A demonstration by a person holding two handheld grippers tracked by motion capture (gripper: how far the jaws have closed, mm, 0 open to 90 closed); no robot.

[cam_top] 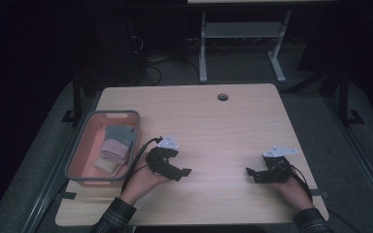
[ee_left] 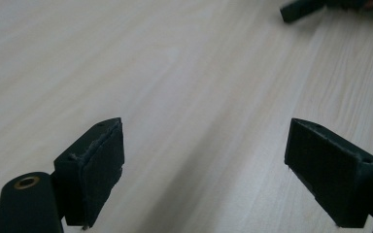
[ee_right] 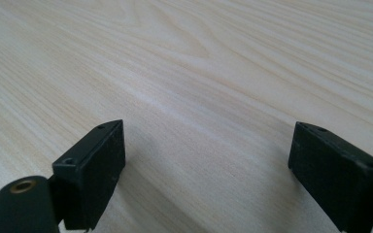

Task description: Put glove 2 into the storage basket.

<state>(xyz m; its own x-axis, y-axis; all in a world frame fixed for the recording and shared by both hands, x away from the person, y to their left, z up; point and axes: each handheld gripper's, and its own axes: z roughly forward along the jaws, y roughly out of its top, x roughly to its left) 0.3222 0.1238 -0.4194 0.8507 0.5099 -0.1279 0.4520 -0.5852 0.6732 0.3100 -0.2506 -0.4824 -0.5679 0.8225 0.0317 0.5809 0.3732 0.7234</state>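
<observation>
On the light wooden table [cam_top: 213,121] a person holds a black gripper in each hand. My left gripper [cam_top: 182,174] lies low over the table's front left, just right of the basket, and points right; in the left gripper view my left gripper [ee_left: 205,167] has its jaws wide apart with bare wood between them. My right gripper [cam_top: 251,174] rests near the front right and points left; in the right gripper view my right gripper [ee_right: 206,170] is open too, nothing between its jaws. The tip of the right gripper [ee_left: 298,8] shows at the top of the left gripper view.
A pink basket with a grey rim [cam_top: 80,145] stands at the table's left edge and holds folded cloths [cam_top: 115,145] in grey, pink and cream. A round cable hole [cam_top: 223,96] sits near the far edge. A metal frame [cam_top: 203,48] stands beyond the table.
</observation>
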